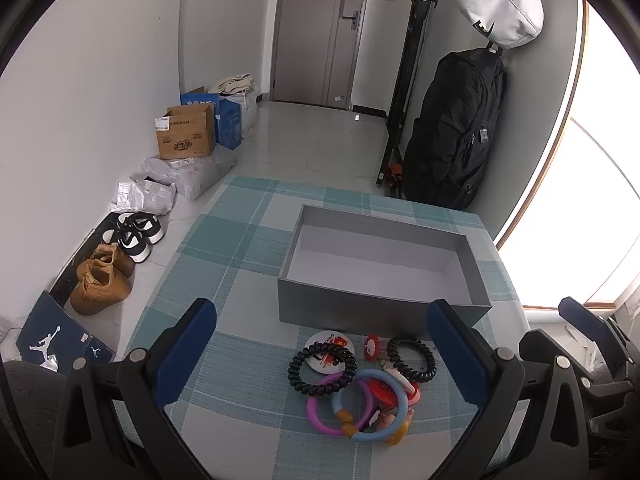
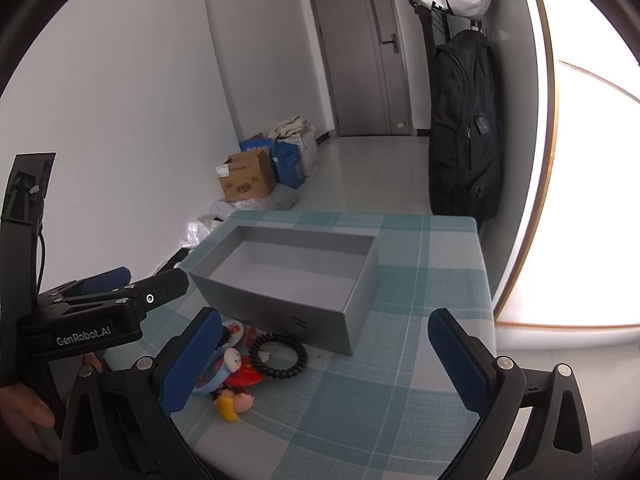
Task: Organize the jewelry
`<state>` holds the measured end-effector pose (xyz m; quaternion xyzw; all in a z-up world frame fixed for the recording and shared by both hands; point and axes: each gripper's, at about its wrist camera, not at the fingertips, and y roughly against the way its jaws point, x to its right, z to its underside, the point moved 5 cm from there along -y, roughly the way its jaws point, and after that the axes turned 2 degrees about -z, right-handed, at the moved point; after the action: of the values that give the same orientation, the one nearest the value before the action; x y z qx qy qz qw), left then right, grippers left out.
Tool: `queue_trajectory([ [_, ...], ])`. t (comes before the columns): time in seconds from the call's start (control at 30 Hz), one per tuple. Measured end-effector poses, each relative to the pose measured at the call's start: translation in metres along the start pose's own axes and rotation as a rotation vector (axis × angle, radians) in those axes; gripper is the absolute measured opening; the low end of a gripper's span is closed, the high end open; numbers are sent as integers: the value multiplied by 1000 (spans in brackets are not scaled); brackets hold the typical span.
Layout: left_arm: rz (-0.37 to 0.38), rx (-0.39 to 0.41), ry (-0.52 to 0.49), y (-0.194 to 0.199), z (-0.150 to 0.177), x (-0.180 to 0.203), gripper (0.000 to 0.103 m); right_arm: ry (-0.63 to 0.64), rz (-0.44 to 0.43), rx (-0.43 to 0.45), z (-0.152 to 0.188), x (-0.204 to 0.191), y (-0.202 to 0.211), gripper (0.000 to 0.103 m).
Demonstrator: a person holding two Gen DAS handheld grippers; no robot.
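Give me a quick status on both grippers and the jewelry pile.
Left gripper open, right gripper open, both empty. Jewelry pile on the tablecloth, in front of the grey box; box empty. Nothing blocking the path.

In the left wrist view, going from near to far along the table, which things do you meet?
Blue ring → black coil hair tie → white round badge → grey box → black backpack beyond the table.
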<state>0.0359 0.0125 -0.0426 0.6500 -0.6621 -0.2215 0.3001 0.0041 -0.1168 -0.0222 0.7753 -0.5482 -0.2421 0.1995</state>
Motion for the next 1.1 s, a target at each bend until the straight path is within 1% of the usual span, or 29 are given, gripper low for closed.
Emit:
queue_trajectory([
  [0.23, 15, -8, 2, 0, 1, 1, 102, 4, -3, -5, 2, 0, -1, 103],
  [0.43, 43, -27, 15, -2, 0, 0, 102, 5, -18, -29, 4, -3, -6, 103],
  [0.57, 74, -58, 40, -6, 0, -7, 102, 1, -55, -60, 6, -6, -11, 103],
  [0.67, 115, -105, 71, -12, 2, -13, 102, -7, -89, -100, 11, -10, -18, 103],
  [0.73, 131, -146, 89, -17, 3, -18, 102, -11, -121, -133, 14, -12, -23, 101],
  [0.83, 154, -193, 134, -23, 4, -25, 102, -10, -180, -205, 22, -21, -33, 93],
  [0.9, 136, -212, 145, -25, 7, -32, 102, 0, -200, -247, 29, -27, -39, 88],
  [0.97, 136, -237, 165, -28, 10, -39, 102, 21, -217, -288, 36, -35, -46, 86],
  [1.03, 150, -273, 205, -32, 14, -45, 102, 44, -231, -315, 42, -43, -50, 79],
  [1.1, 169, -308, 236, -35, 18, -50, 102, 75, -245, -345, 48, -52, -53, 69],
])
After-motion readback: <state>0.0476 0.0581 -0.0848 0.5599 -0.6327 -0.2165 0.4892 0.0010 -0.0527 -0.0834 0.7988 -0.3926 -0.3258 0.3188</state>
